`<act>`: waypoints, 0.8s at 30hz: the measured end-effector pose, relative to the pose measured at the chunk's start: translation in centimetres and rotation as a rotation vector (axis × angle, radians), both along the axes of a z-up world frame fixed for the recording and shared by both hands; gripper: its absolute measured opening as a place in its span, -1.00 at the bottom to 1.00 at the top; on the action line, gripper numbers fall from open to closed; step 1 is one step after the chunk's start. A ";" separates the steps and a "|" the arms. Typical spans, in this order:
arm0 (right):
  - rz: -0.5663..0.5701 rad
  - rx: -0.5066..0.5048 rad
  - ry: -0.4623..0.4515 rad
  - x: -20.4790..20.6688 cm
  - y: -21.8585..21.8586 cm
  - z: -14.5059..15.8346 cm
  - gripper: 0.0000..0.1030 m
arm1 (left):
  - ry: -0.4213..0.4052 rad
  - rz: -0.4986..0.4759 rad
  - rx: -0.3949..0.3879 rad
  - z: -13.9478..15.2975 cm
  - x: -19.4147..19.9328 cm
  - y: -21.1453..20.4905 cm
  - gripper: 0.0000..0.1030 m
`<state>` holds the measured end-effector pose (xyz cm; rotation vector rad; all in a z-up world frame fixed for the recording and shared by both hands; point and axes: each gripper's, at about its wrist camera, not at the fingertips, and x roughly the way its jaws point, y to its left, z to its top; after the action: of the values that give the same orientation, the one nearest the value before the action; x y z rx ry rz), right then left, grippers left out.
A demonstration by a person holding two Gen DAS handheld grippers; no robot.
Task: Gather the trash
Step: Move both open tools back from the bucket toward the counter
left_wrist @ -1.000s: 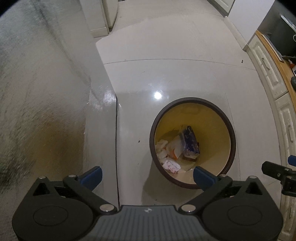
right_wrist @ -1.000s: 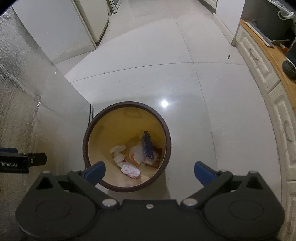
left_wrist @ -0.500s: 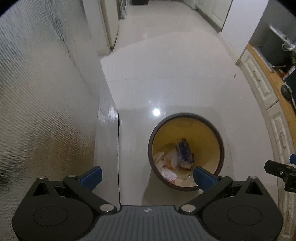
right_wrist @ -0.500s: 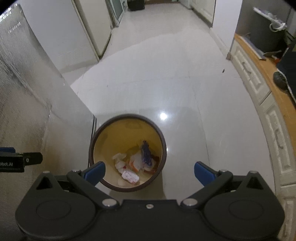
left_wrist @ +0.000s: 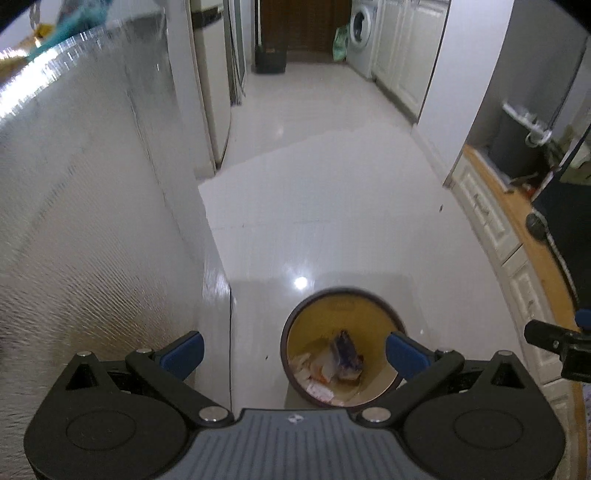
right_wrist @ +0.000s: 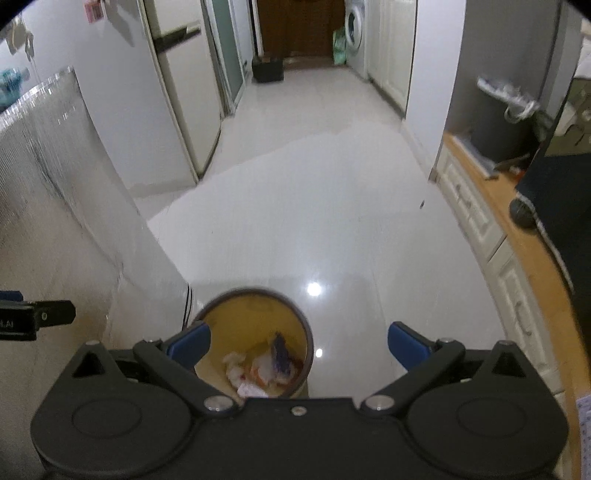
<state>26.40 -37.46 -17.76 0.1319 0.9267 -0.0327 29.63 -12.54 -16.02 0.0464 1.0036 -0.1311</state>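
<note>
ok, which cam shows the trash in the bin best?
Left wrist: the bin sits between the open fingers, rim mostly visible, trash clear. In the right wrist view the bin is partly hidden by that gripper's body, trash cropped below.

washing machine [left_wrist: 360, 35], white floor [left_wrist: 332, 206], wooden counter [right_wrist: 532, 258]

Trash bin [left_wrist: 341, 343] stands on the floor [left_wrist: 325, 206], just right of the foil-faced panel [left_wrist: 92, 221]. Crumpled trash [left_wrist: 332, 365] lies inside it. Cabinets [left_wrist: 491, 221] line the right; washing machine [left_wrist: 360, 31] stands far behind.

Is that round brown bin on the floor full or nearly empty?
Nearly empty. The round brown bin with the yellow inside holds only a few crumpled wrappers and papers at its bottom; its walls are mostly bare.
</note>
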 end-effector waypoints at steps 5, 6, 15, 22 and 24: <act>-0.008 -0.006 -0.084 -1.7 -0.1 3.5 1.00 | -0.079 -0.014 -0.026 3.7 -1.9 -0.3 1.00; -0.006 -0.005 -0.100 -2.0 -0.1 4.1 1.00 | -0.097 -0.017 -0.025 4.4 -2.4 -0.4 1.00; 0.016 -0.023 -0.261 -4.5 1.5 9.4 1.00 | -0.258 -0.046 -0.019 10.5 -6.7 0.0 1.00; 0.064 -0.002 -0.373 -6.2 3.8 13.0 1.00 | -0.381 -0.038 -0.030 15.4 -10.4 2.6 1.00; 0.078 -0.003 -0.400 -6.7 4.6 14.0 1.00 | -0.411 -0.028 -0.028 16.6 -11.3 3.6 1.00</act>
<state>19.69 -32.85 -3.74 0.0947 0.5313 0.0624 18.32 -8.95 0.59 0.0591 0.5904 -0.1540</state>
